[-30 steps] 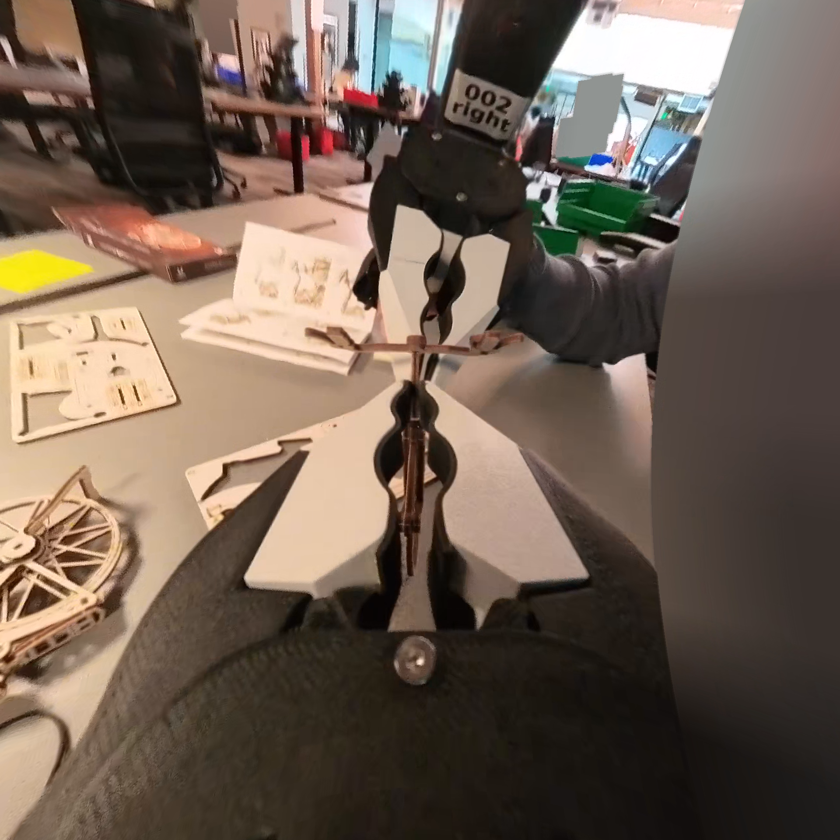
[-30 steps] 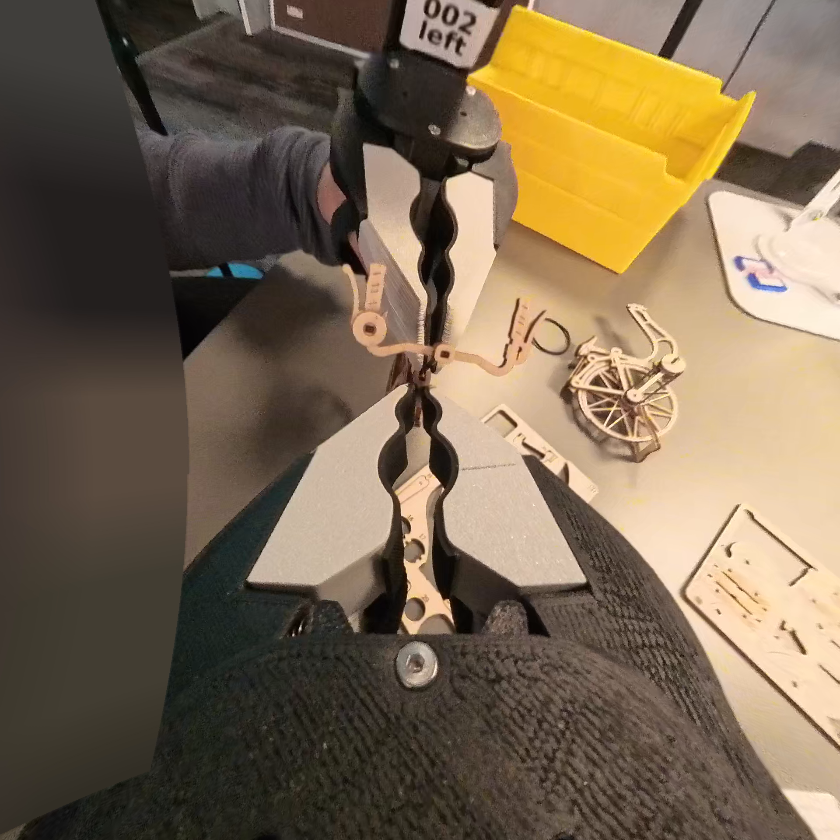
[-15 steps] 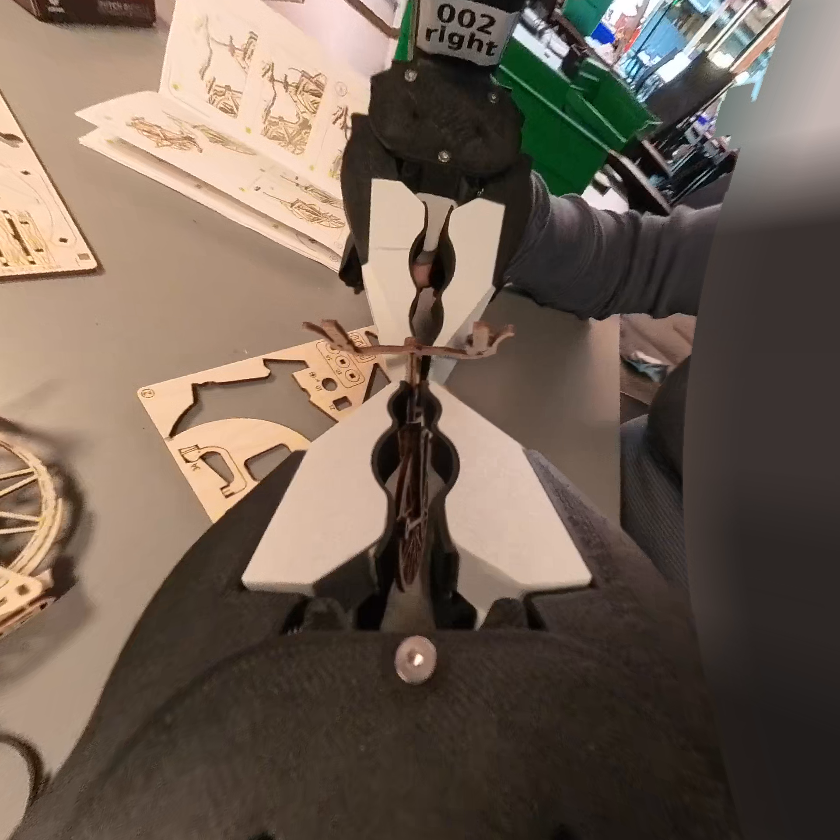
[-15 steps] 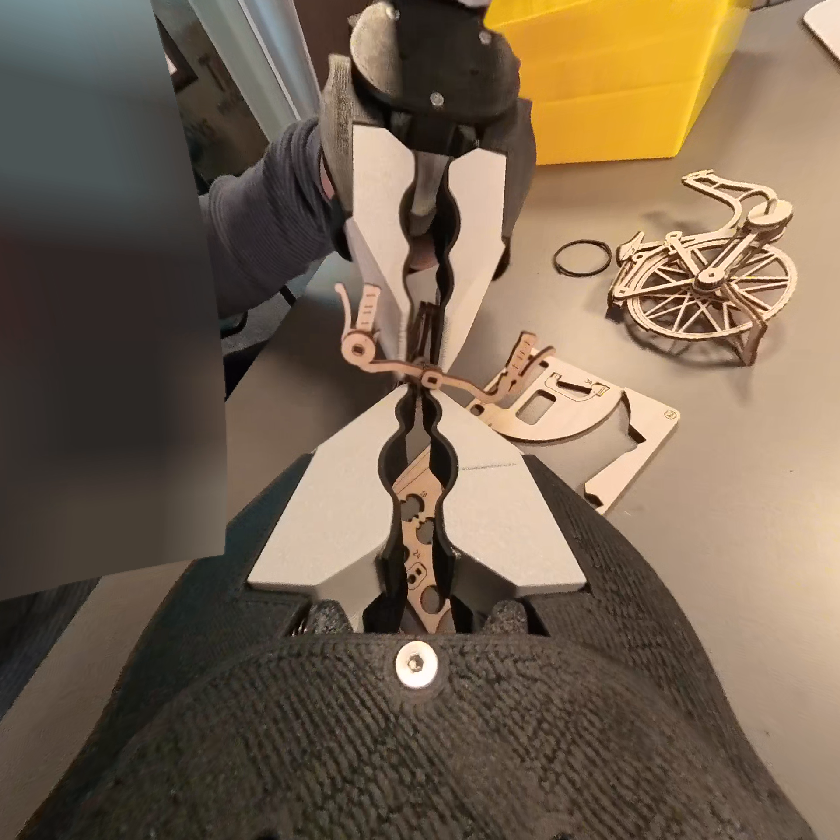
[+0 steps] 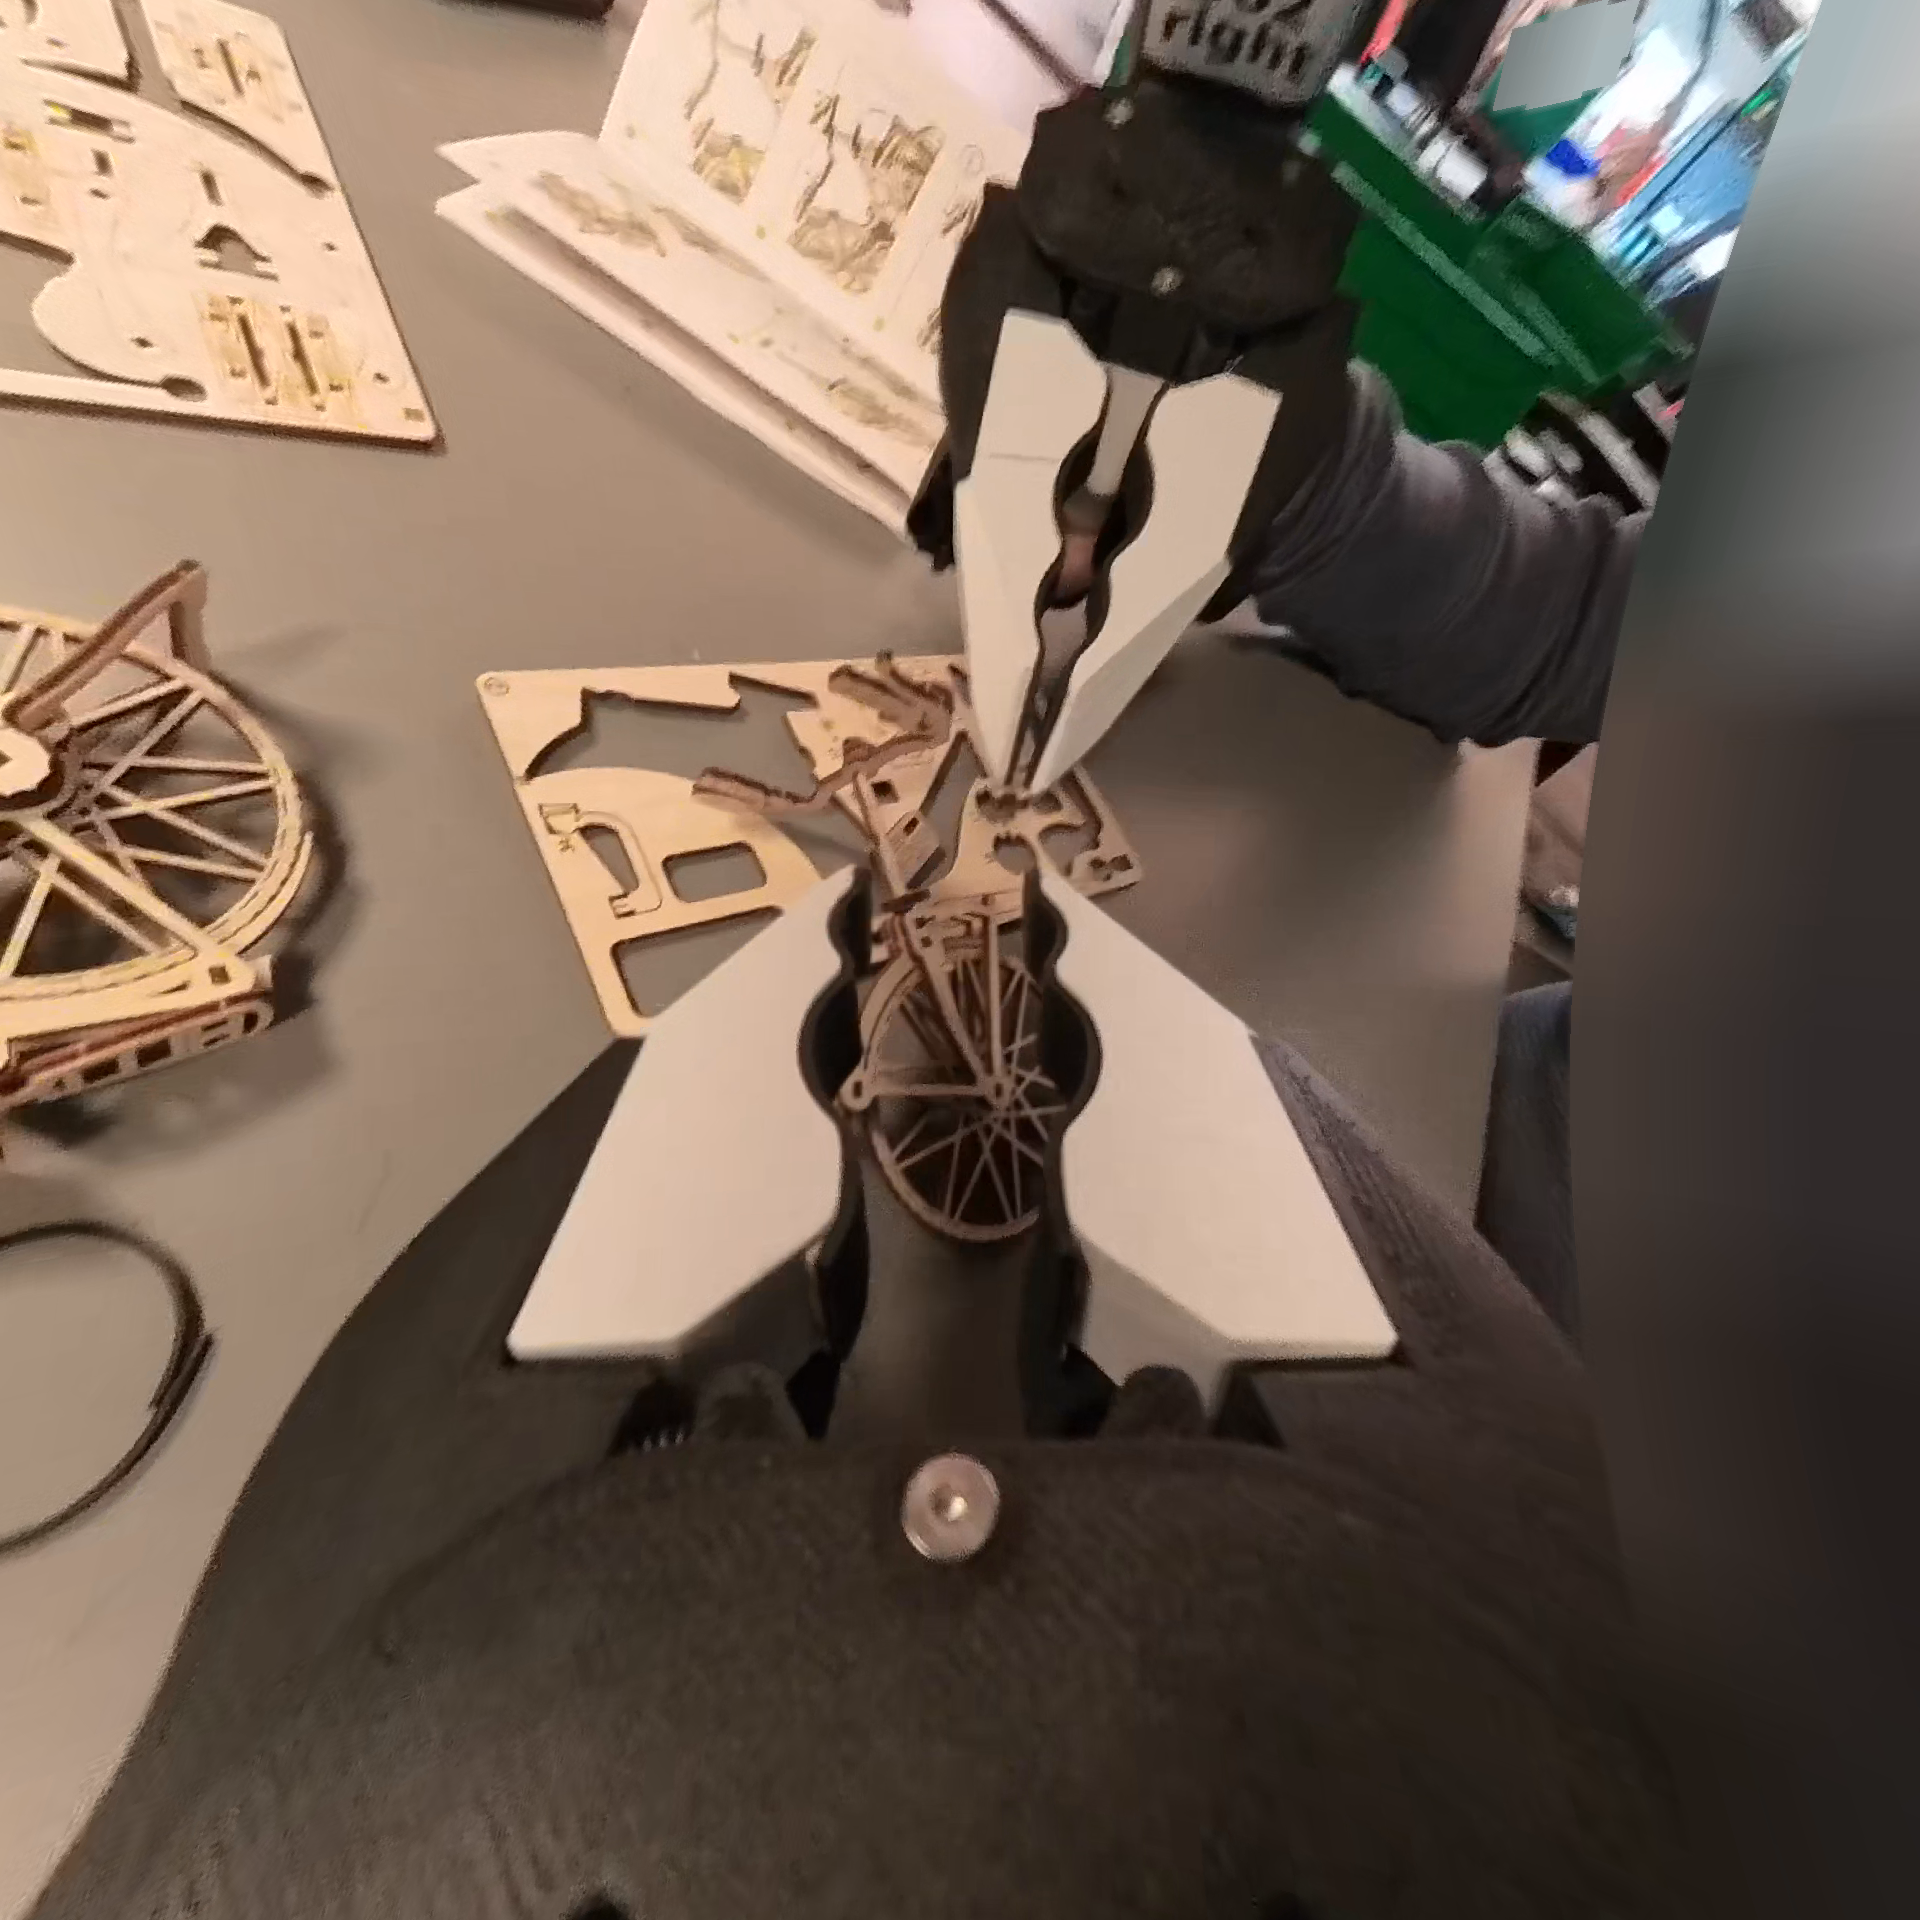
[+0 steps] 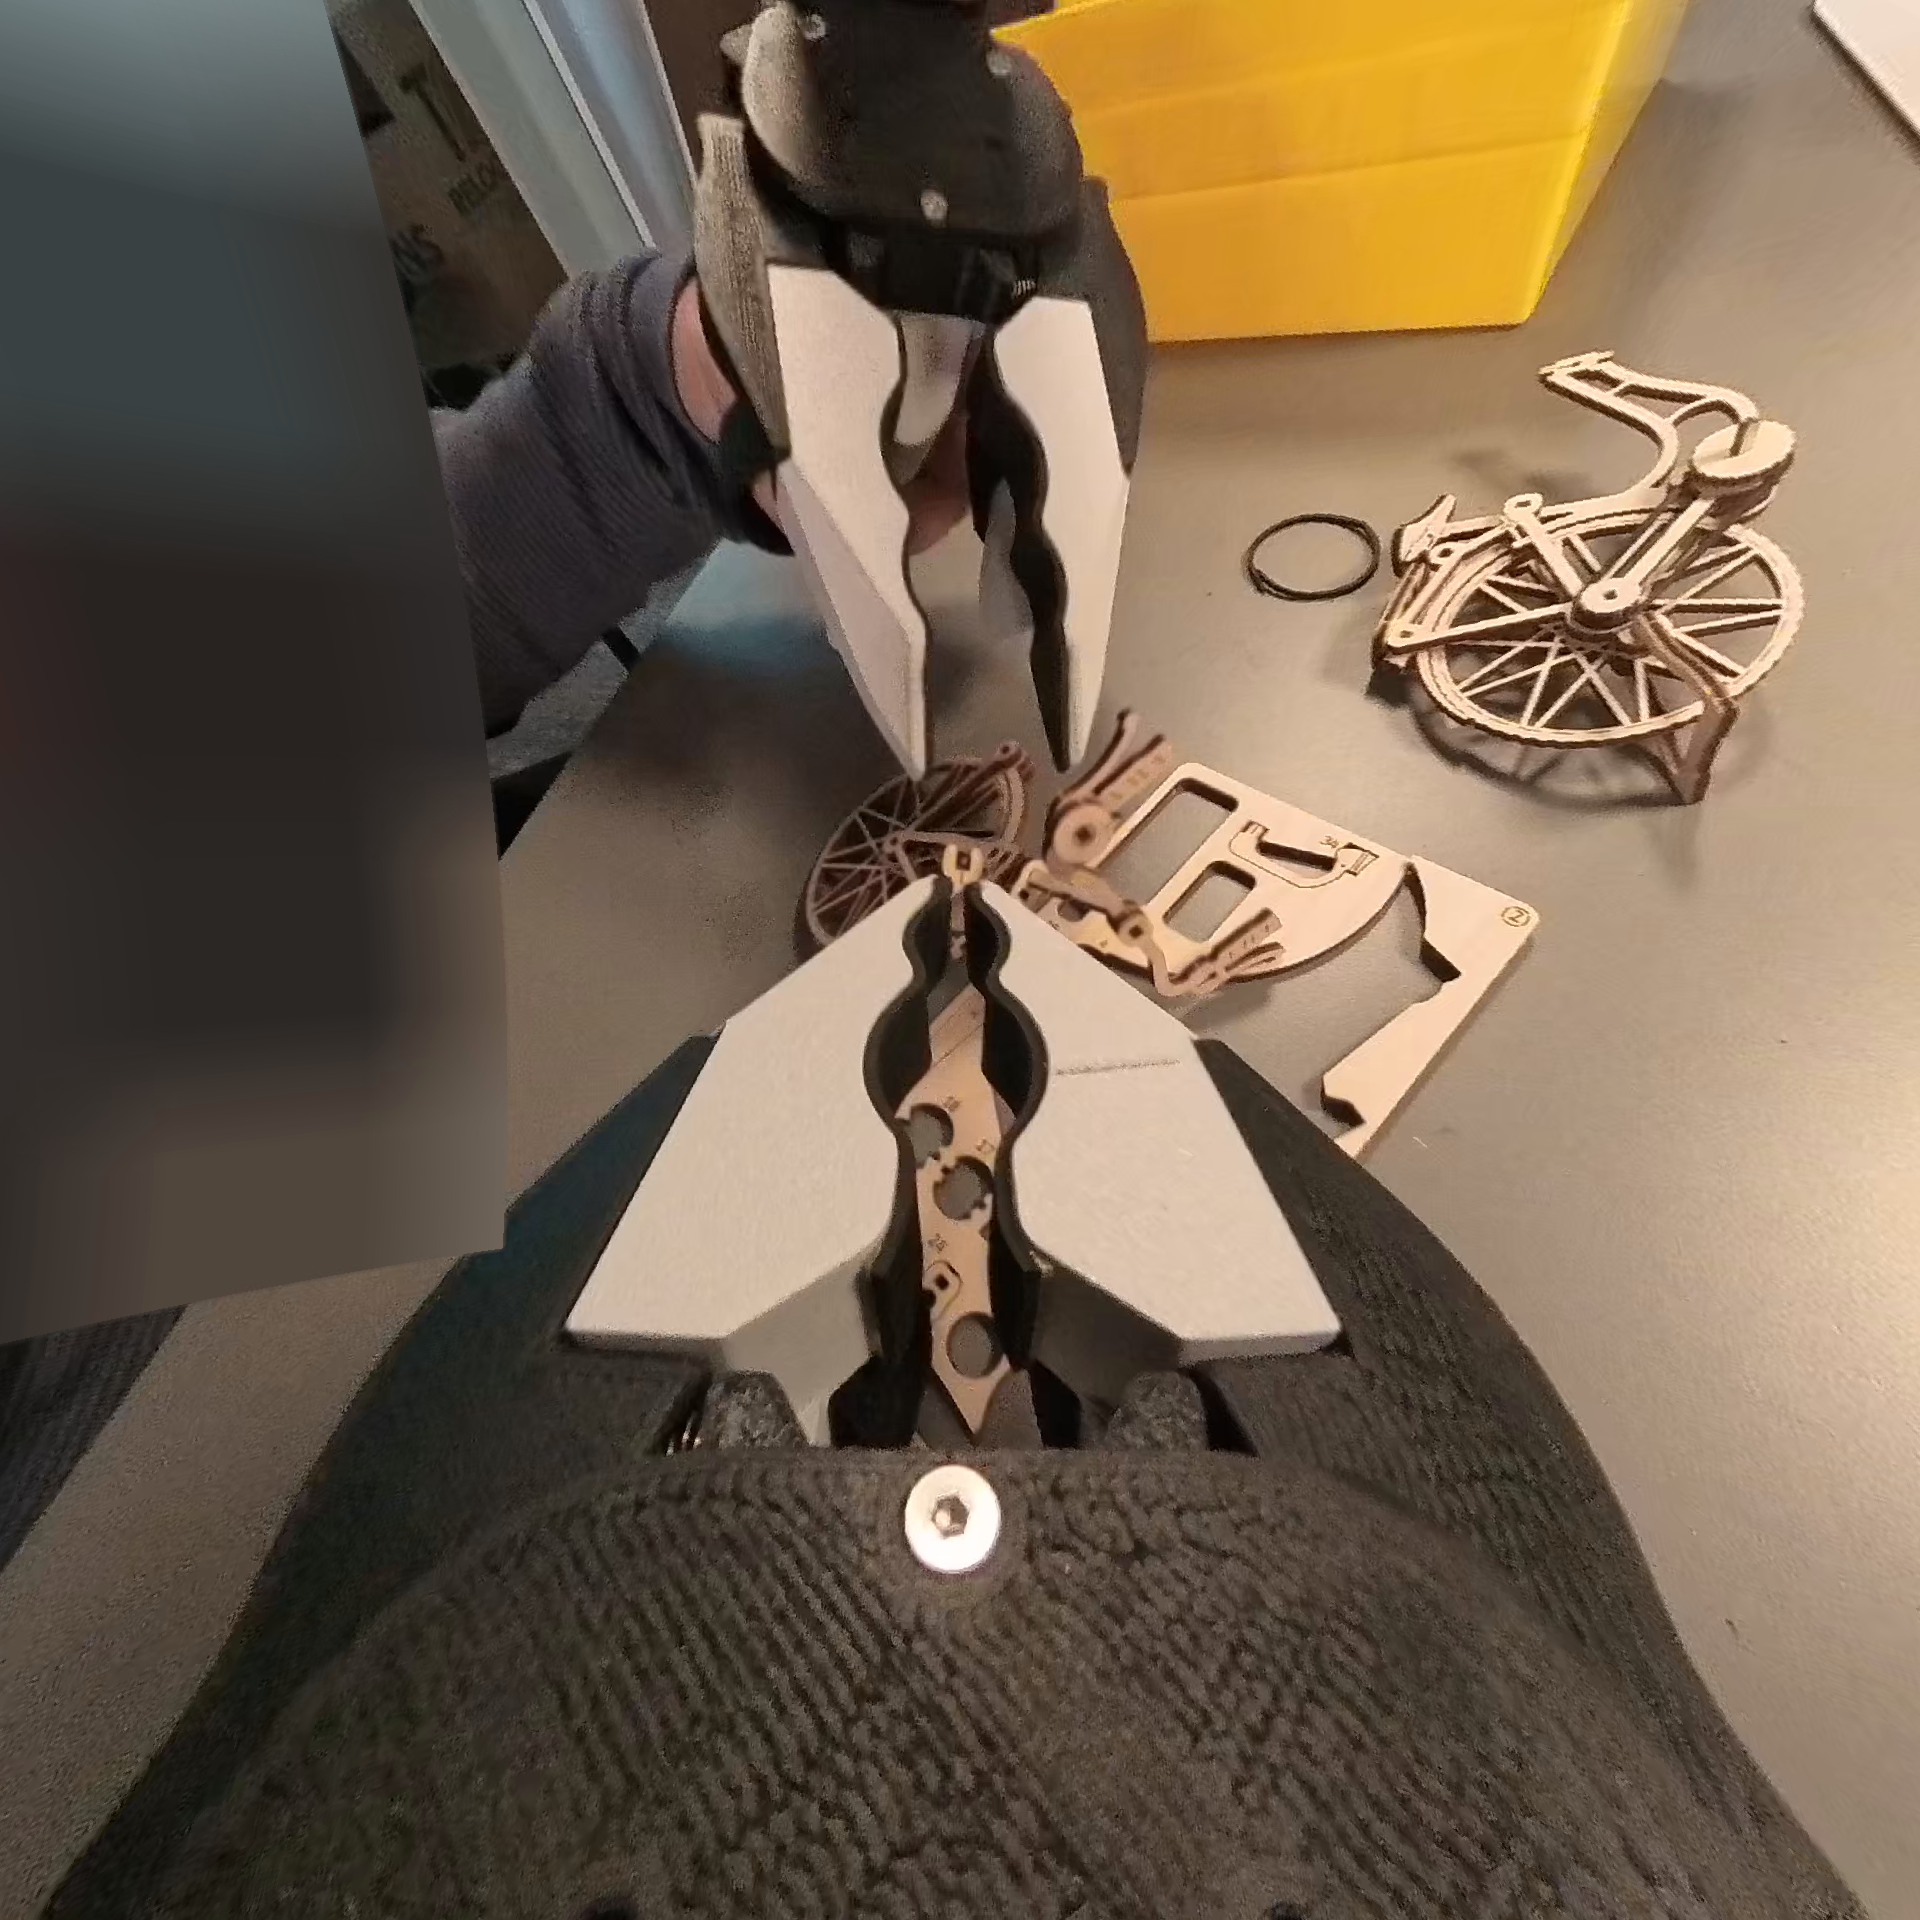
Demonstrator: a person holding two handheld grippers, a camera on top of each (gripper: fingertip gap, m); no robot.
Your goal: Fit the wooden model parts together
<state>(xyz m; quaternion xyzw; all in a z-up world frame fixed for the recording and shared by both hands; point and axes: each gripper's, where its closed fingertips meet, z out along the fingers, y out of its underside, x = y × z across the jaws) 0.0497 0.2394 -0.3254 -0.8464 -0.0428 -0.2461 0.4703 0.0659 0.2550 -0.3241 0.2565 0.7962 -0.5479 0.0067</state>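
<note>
- While the left tongs point(image 5: 945, 883) stand open, the wheel with handlebars point(image 5: 961, 1049) lies on the tabletop point(image 5: 436, 582) between their fingers, partly over a cut-out sheet point(image 5: 644, 831).
- Seen from the right wrist, the right tongs point(image 6: 961, 894) pinch a small wooden piece point(image 6: 964, 868); the wheel point(image 6: 914, 842) lies just beyond.

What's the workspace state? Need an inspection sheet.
Surface: grey table, no spills seen.
Job's things: front wheel assembly lying partly on a parts sheet; partly built bicycle model apart.
Clutter: instruction booklet, black ring, second sheet.
Grippers: left gripper open over the wheel; right gripper closed at the tips, hold unclear.
Cables: nothing seen.
Surroundings: yellow bin, green crates.
</note>
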